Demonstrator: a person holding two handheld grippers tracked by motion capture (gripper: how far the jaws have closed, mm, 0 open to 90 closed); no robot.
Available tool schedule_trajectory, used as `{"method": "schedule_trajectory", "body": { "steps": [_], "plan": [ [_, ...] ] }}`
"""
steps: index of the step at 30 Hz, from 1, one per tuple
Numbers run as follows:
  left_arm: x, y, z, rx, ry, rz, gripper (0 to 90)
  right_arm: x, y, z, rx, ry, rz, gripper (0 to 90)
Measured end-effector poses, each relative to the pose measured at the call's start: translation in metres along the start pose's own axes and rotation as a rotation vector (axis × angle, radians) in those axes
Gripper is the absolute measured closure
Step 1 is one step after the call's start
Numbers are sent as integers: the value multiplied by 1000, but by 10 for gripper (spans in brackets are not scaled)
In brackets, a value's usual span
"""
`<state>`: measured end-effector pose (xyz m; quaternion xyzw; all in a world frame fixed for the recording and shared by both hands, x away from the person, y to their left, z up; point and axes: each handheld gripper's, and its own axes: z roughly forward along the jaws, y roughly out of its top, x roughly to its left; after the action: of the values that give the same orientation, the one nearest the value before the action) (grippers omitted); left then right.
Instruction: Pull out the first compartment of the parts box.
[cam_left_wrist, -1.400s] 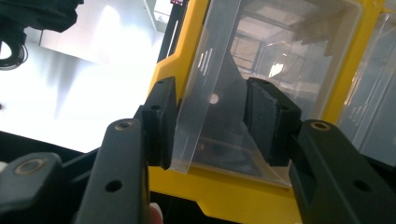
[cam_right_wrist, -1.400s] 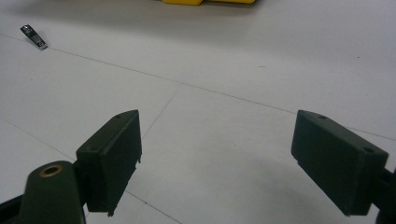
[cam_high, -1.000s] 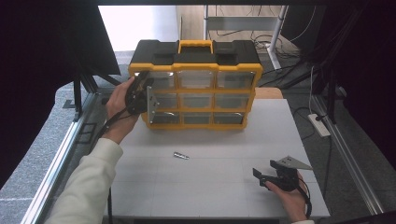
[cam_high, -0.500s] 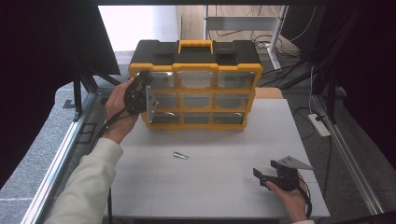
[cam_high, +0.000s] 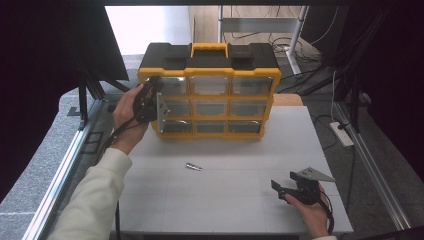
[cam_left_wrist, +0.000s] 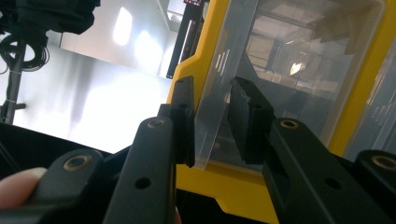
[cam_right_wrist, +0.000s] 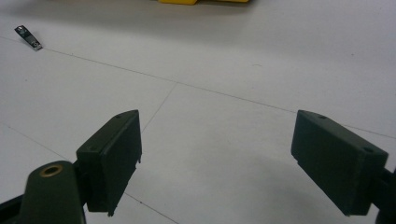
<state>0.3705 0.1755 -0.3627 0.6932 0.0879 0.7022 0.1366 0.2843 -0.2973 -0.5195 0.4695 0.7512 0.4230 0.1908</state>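
High view: grey tabletop (cam_high: 225, 200) with faint seam lines, metal rails along both sides, dark room around, cables on the floor beyond the far edge. Yellow-and-black organizer (cam_high: 210, 90) stands upright at the far edge, nearer the far-left corner, clear drawers facing the person. Left gripper (cam_high: 152, 100) is up against its left column. In the left gripper view the jaws have just been closing and now straddle the clear front lip of a drawer (cam_left_wrist: 224, 93), one pad outside by the yellow frame, one inside; a thin gap seems to remain, so probably not clamped yet, likely setting up to pull the drawer out. Right gripper (cam_high: 287, 187) sits by the near-right corner, low over the tabletop, jaws spread wide with nothing between them in the right gripper view; looks parked, waiting. Small metal piece (cam_high: 193, 166) lies alone mid-table, toward the left, well apart from both grippers, maybe meant for the drawer.
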Motion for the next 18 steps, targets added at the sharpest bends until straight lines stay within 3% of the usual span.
{"method": "schedule_trajectory", "body": {
  "steps": [18],
  "plan": [
    [0,-2,-6,-12,9,8,717,0,0,0,1,-7,-1,162]
  ]
}}
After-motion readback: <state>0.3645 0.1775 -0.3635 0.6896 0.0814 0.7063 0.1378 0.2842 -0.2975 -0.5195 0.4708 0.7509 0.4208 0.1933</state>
